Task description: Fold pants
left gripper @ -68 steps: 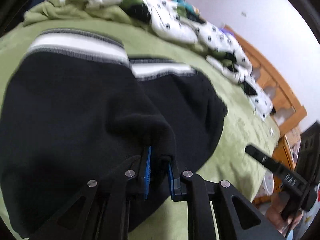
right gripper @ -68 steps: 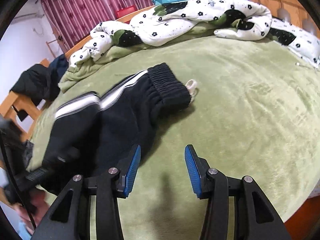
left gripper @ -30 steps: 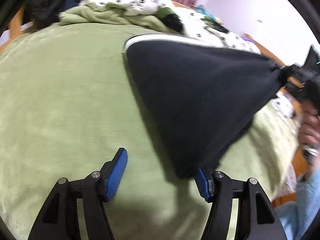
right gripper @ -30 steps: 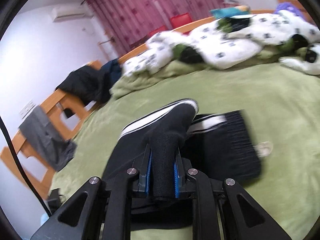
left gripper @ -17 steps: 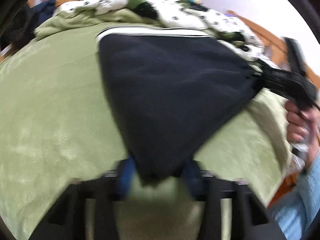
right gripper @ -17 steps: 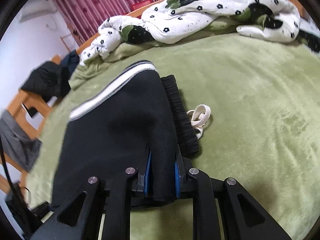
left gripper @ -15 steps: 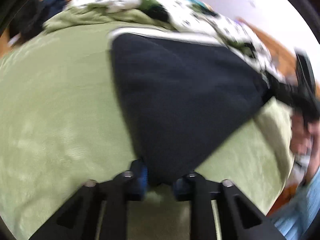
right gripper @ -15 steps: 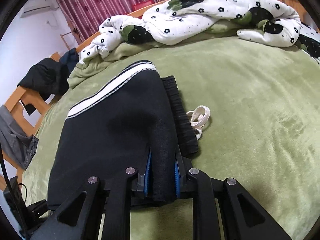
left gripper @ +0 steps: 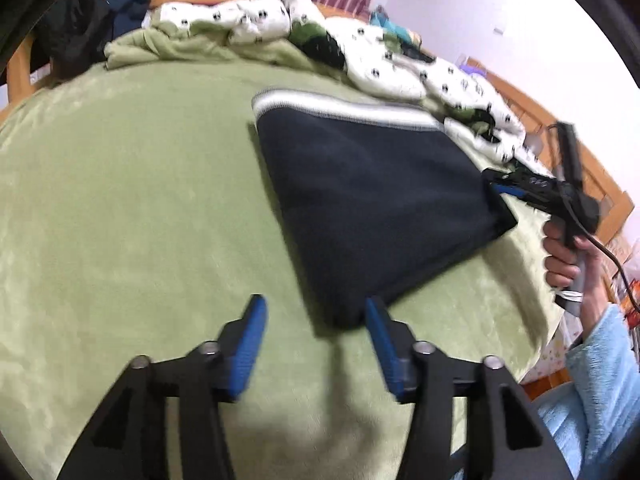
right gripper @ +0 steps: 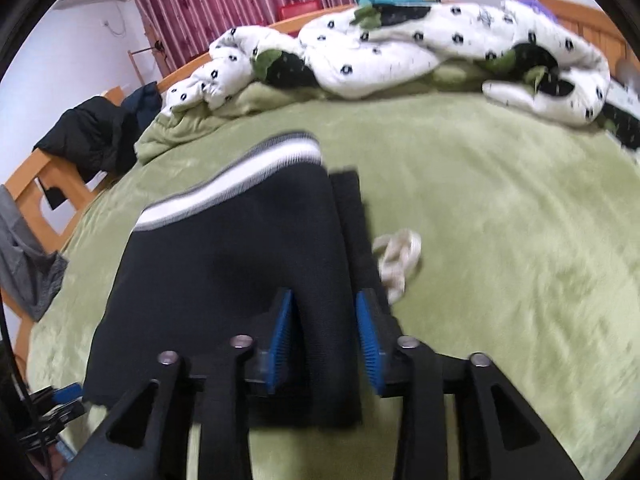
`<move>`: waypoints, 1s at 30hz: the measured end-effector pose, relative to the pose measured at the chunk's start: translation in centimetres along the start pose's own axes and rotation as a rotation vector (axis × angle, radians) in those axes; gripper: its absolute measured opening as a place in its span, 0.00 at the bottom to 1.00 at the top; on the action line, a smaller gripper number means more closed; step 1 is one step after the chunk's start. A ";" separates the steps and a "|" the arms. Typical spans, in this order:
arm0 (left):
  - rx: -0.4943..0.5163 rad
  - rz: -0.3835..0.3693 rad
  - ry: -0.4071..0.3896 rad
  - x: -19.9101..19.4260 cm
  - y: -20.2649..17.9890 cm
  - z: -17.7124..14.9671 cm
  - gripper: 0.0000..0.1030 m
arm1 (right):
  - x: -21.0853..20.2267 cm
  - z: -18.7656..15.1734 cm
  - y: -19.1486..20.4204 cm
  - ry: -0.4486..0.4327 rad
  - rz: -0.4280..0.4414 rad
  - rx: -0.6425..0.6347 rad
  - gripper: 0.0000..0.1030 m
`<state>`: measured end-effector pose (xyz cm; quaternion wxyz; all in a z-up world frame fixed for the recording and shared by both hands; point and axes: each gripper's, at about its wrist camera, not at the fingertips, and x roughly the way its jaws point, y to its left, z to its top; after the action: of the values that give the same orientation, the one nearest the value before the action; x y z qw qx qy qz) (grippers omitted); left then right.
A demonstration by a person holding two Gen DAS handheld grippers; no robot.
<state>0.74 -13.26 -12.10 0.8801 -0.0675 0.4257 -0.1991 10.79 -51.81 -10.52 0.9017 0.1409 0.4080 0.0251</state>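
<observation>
Folded into a dark slab on the green bed, the pants lie near the middle of the blanket, white-striped edge toward the heaped quilt. Laid flat so the fold settles and both corners can be let go.

Left tool: jaws well apart, just opened, holding nothing; near corner of the pants lying between the blue pads but not pinched. Right tool: jaws just parted too, a ridge of black cloth between the pads, seemingly no longer pressed. Judged a release after the fold, not a fresh grasp.

Ribbed waistband peeking out beside the upper layer, white drawstring spilled just next to it, likely needing a tuck.

Counted: one pair of pants, two tools, one drawstring, one quilt, one hand in a blue sleeve.
</observation>
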 end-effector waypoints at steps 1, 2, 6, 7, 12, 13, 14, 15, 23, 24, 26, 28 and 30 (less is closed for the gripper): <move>-0.018 -0.011 -0.019 0.0 0.5 1.2 0.59 | 0.5 0.8 0.1 0.000 0.009 0.005 0.48; -0.035 -0.012 -0.026 0.2 0.6 2.0 0.59 | 1.3 1.9 0.3 0.008 0.014 0.001 0.52; -0.067 -0.039 -0.013 4.0 1.1 6.9 0.60 | 5.6 4.6 0.1 0.077 -0.027 -0.002 0.58; -0.073 -0.048 -0.005 5.2 1.4 7.7 0.60 | 6.9 4.8 -0.3 0.112 -0.014 0.015 0.58; -0.141 -0.092 0.089 11.6 3.6 10.6 0.58 | 9.3 3.8 -2.1 0.156 0.066 0.061 0.61; -0.176 -0.133 0.107 12.7 4.4 10.8 0.59 | 9.6 3.7 -2.5 0.167 0.094 0.079 0.61; -0.221 -0.172 0.120 13.9 5.0 10.9 0.59 | 9.9 3.7 -2.8 0.172 0.111 0.089 0.61; -0.249 -0.204 0.130 14.7 5.2 11.0 0.56 | 10.2 3.6 -3.0 0.175 0.130 0.103 0.61; -0.290 -0.243 0.105 14.4 4.4 12.4 0.19 | 7.8 3.2 -2.5 0.134 0.214 0.174 0.36; -0.280 -0.254 0.094 13.6 4.3 12.6 0.19 | 6.7 3.3 -1.8 0.114 0.235 0.178 0.29; -0.245 -0.260 0.073 11.5 4.4 13.4 0.18 | 5.1 3.3 0.0 0.080 0.271 0.191 0.22; -0.224 -0.242 0.052 9.2 5.2 14.2 0.18 | 4.1 2.9 2.9 0.075 0.271 0.174 0.21; -0.220 -0.208 0.045 7.0 7.0 15.0 0.18 | 4.2 2.6 5.8 0.101 0.305 0.166 0.21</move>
<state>18.36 -10.46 -9.71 0.8324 -0.2027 0.4551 -0.2427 15.88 -46.21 -10.39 0.8511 0.2737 0.4274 0.1346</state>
